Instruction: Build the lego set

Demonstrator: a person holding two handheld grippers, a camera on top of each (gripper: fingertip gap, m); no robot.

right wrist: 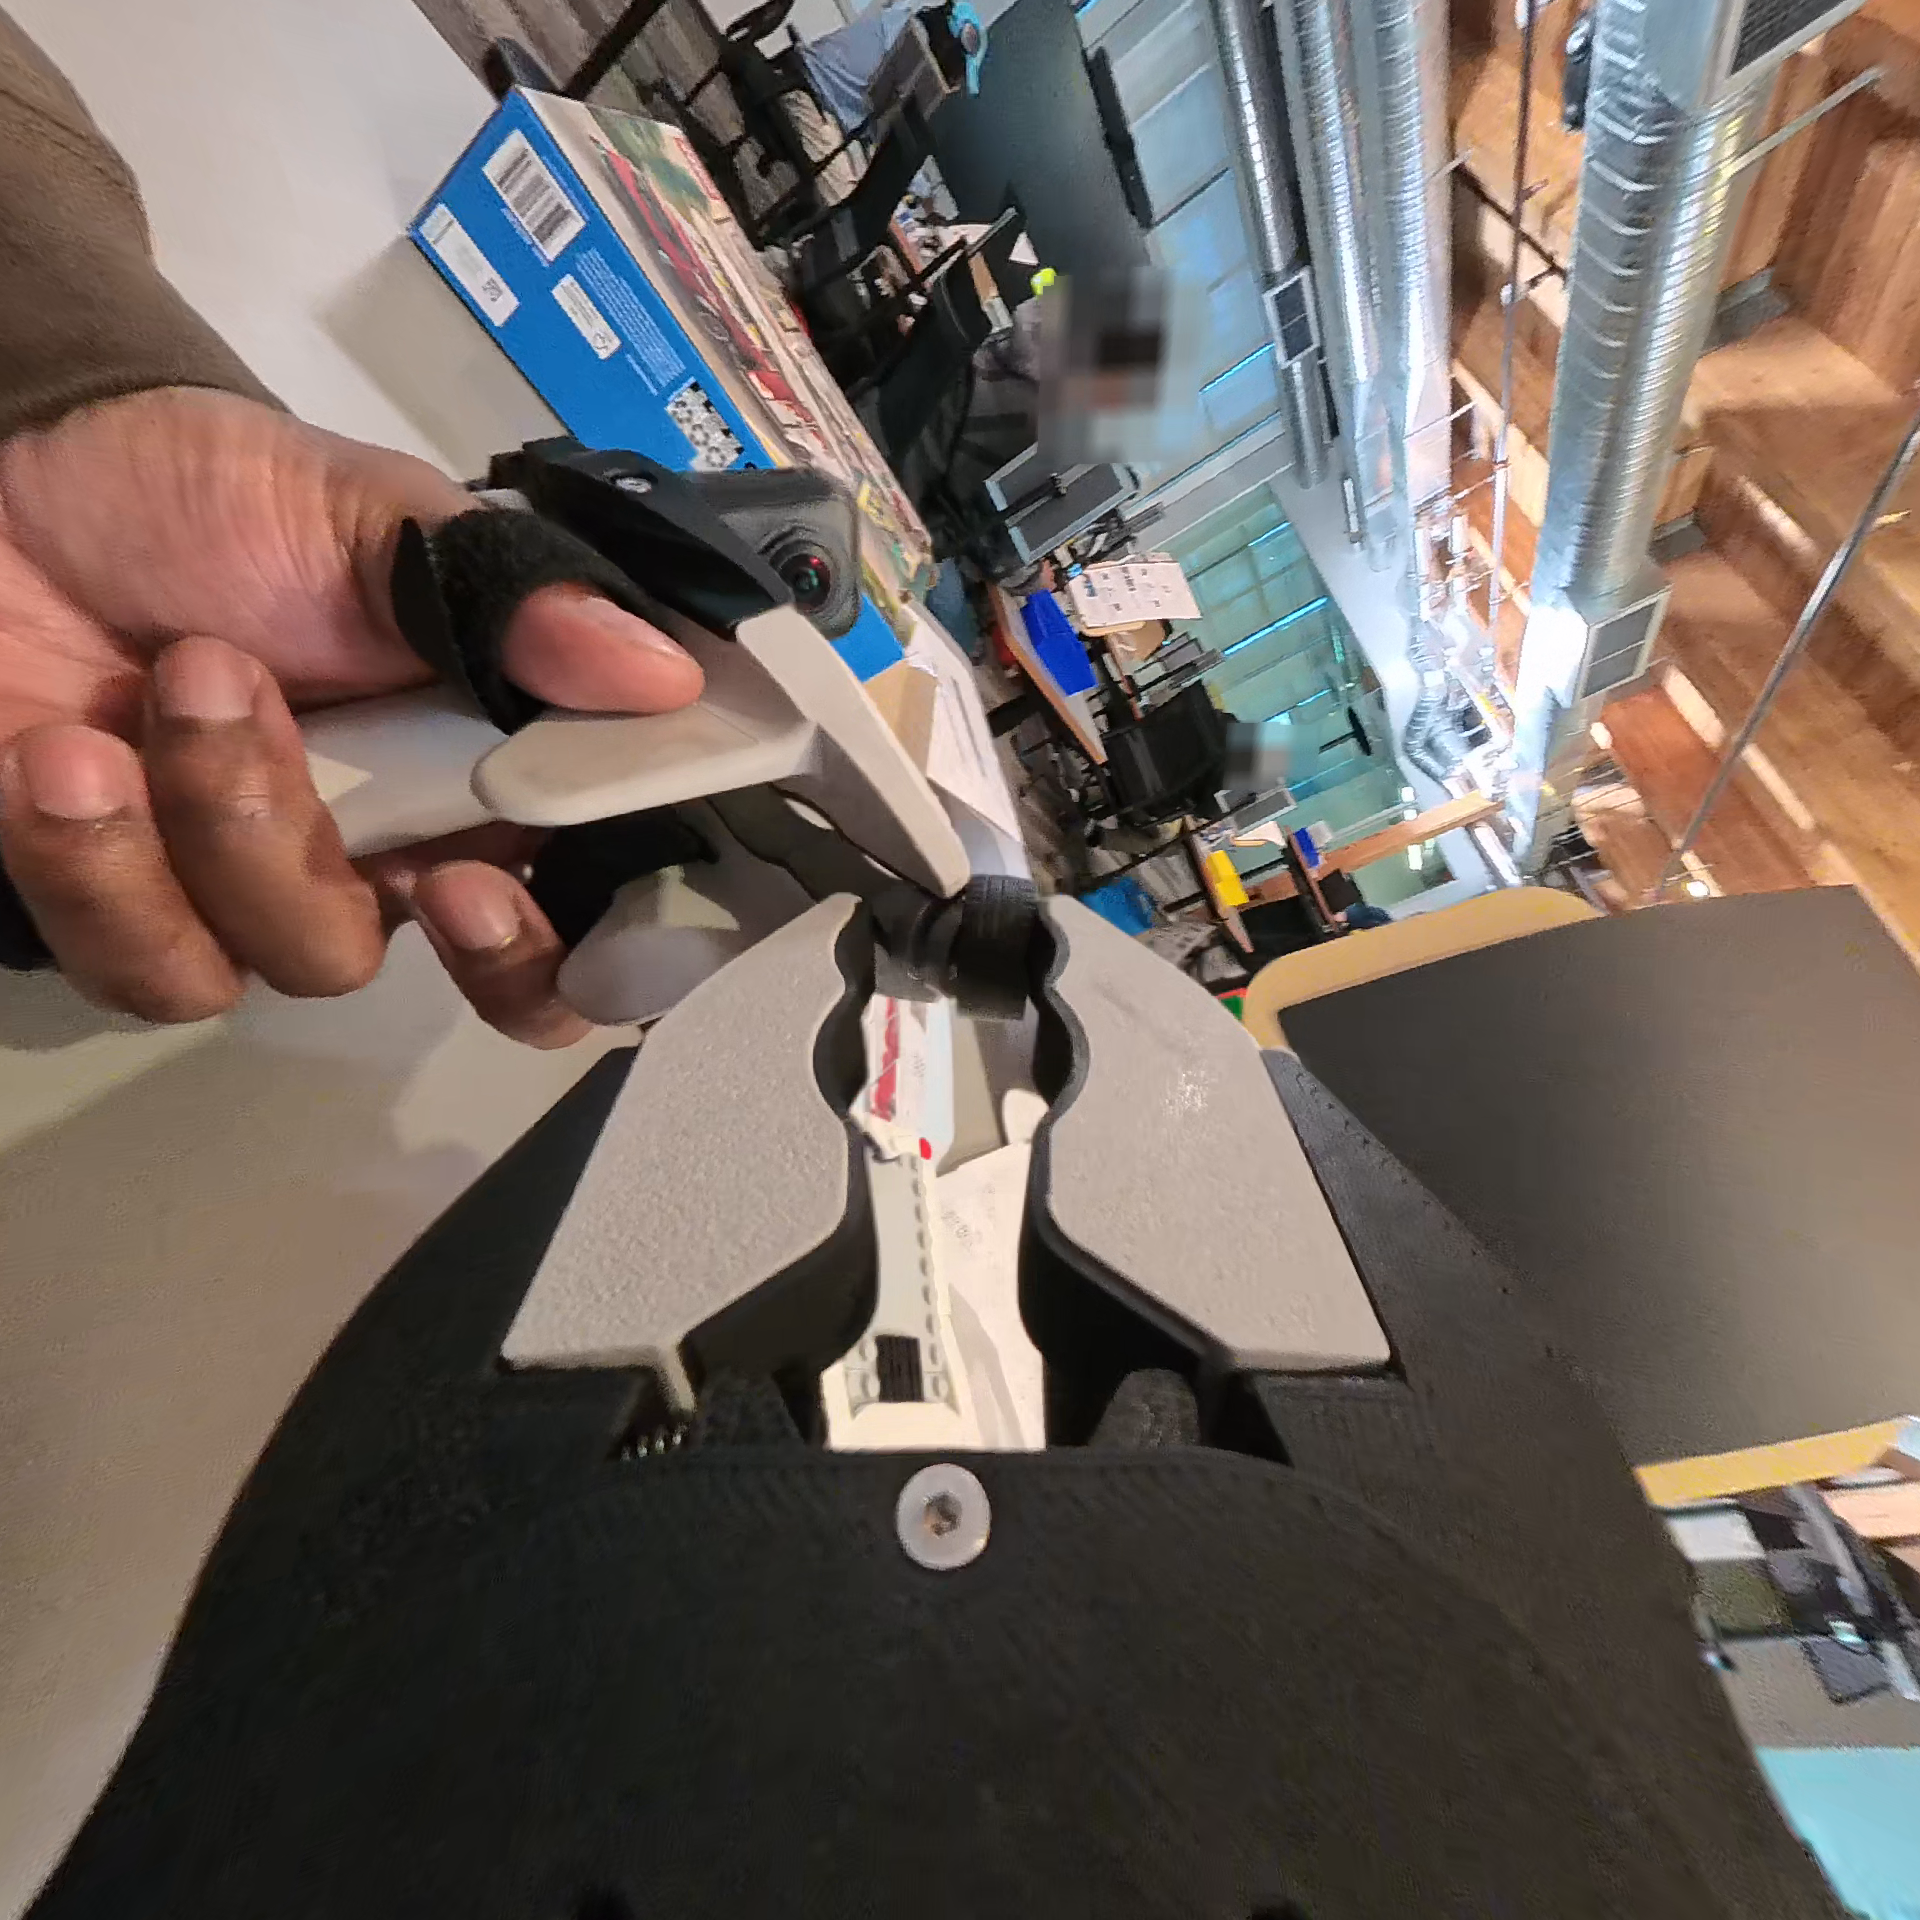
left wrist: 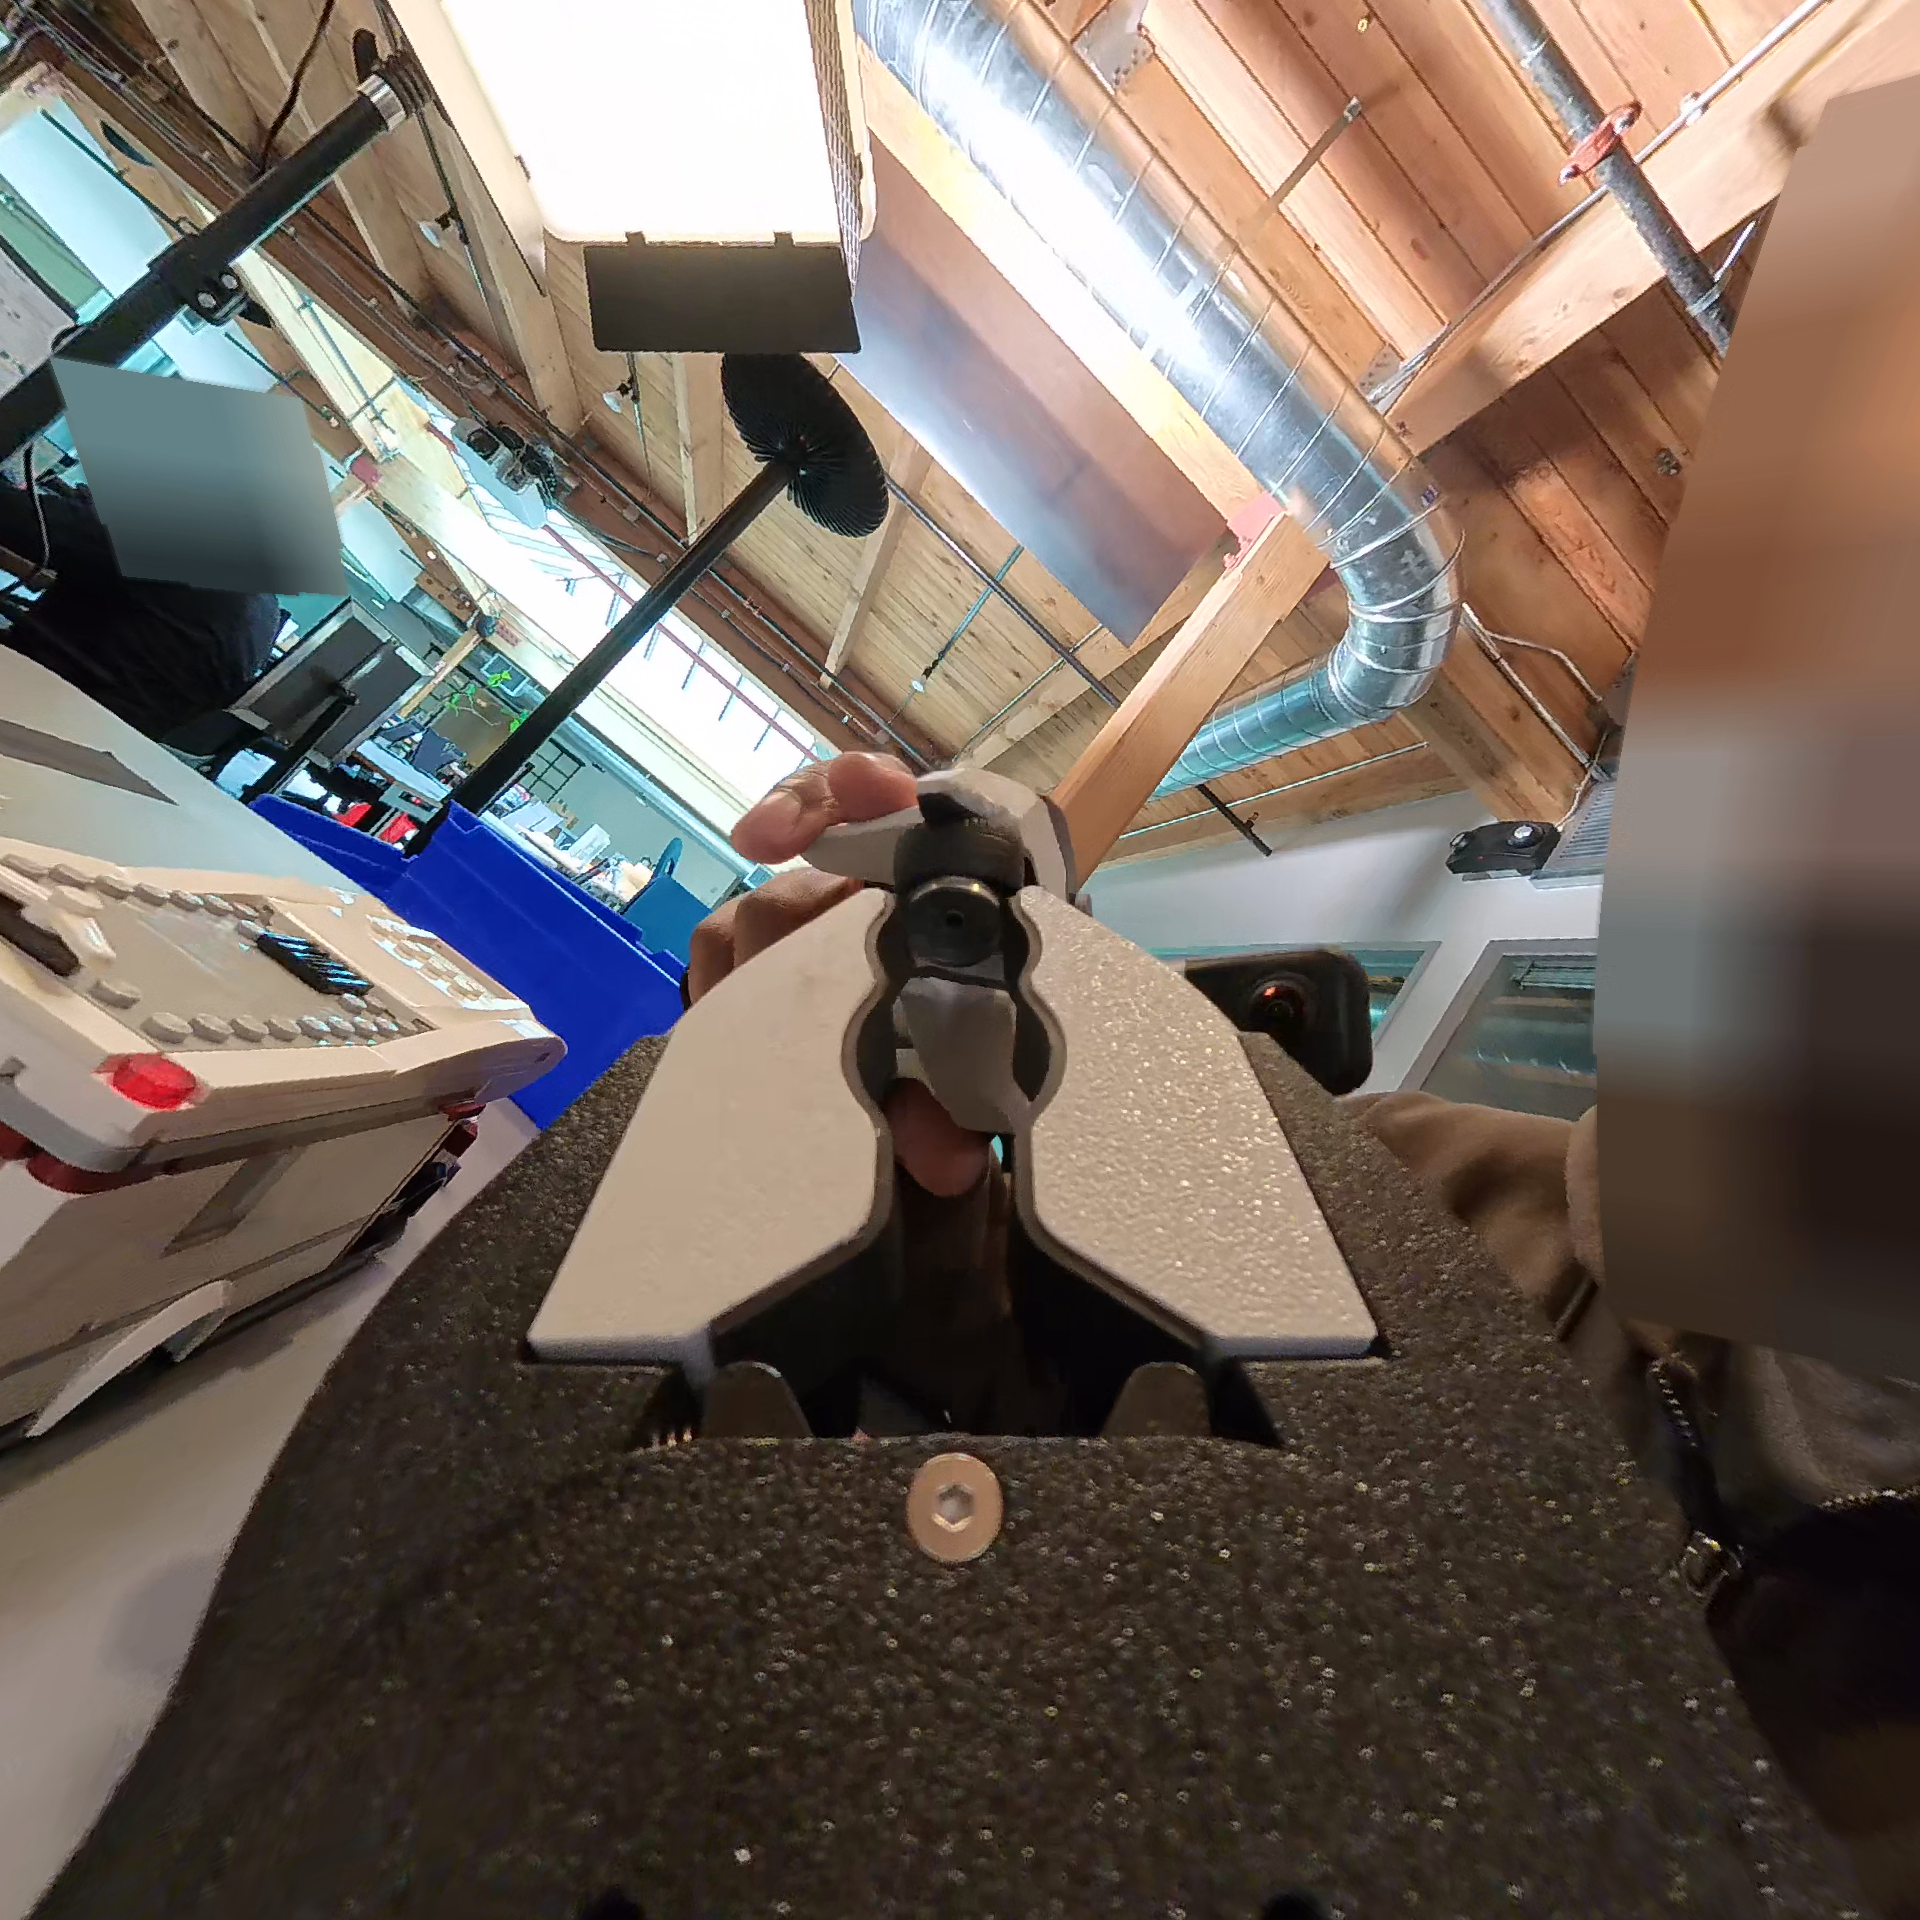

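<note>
Entry, bench station, two hand-held grippers meeting tip to tip above the tabletop. Item 1: left gripper, fingers clenched on a small dark-grey wheel hub, pads pressed against it on both sides at the very tips. Item 2: right gripper, fingers drawn in around a ribbed black tyre that sits on that hub; they appear to bear on it from both sides, contact on the hub side less clear. Both pieces are in mid-air between the two sets of tips, not resting on anything. Left wrist view only: hub seen end-on w/ centre hole; the other gripper's grey fingers above and below it; a white brick-built model w/ red studs well left of the fingers, blue bin beyond it. Right wrist view only: tyre tread seen side-on; a hand working the left gripper from the left; blue printed box far beyond the tips; the white model visible through the gap behind the fingers.
</note>
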